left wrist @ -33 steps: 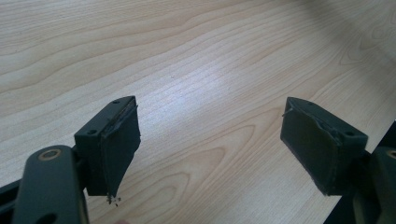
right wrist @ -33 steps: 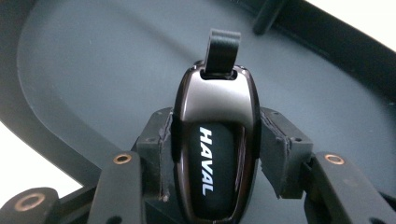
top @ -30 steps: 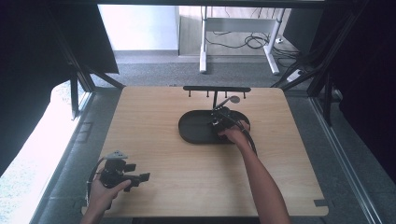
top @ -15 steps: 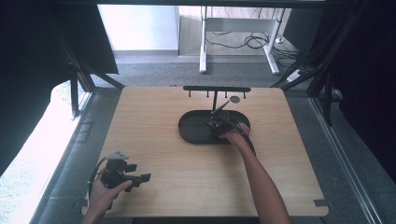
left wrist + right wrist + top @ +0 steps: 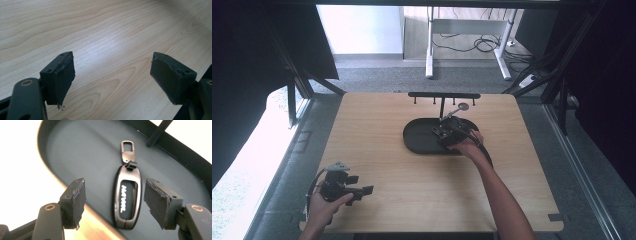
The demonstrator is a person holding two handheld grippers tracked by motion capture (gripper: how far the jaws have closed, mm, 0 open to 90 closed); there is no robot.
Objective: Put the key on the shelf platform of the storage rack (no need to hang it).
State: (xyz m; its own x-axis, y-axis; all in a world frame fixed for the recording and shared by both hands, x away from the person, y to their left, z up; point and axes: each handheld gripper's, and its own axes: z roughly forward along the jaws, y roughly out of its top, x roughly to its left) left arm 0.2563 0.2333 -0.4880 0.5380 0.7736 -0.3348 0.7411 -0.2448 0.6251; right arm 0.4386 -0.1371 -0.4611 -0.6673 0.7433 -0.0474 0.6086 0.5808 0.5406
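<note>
My right gripper (image 5: 113, 205) hangs wide open, jaws straddling but not touching the key fob (image 5: 127, 196) lying in the black oval tray (image 5: 75, 150), its white lettering unreadable, while my left gripper (image 5: 112, 80) gapes empty

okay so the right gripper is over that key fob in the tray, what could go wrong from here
1. The key fob sits nearer one pad of the open right gripper, so closing may push it sideways rather than pinch it.
2. It lies flat on the tray, smooth and low; the pads could slip off it.
3. The rack post stands close behind; lifting could knock it.
</note>
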